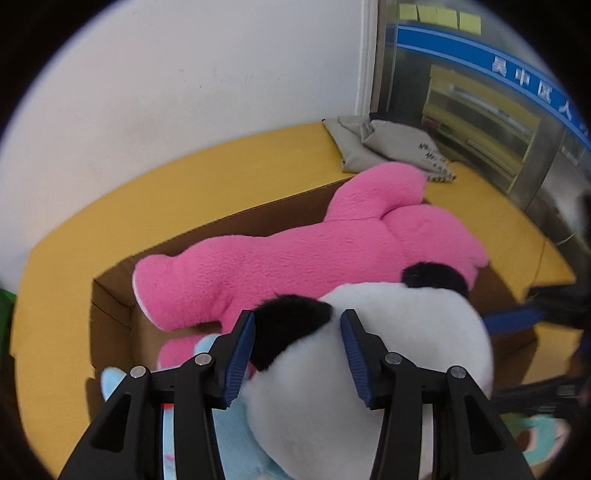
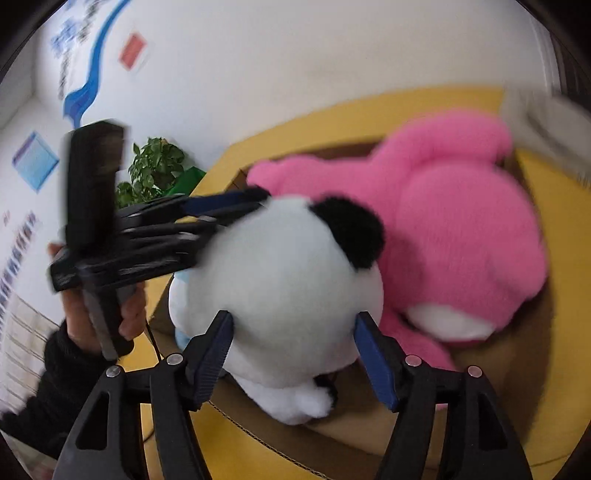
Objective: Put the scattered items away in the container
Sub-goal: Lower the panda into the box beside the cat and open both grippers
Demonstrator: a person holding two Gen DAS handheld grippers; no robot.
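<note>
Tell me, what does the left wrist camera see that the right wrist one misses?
Only the left wrist view shows the grey bag at the table's far corner and yellow notes on a glass door.

Only the right wrist view shows a plant, wall posters and the hand holding the left tool.

Both show the panda, the pink plush, the box and the yellow table.

Open brown cardboard box point(image 1: 110, 295) on yellow wooden surface point(image 1: 221, 177). Inside: big pink plush toy point(image 1: 295, 251) at back, round white-and-black panda plush point(image 1: 369, 369) in front.
</note>
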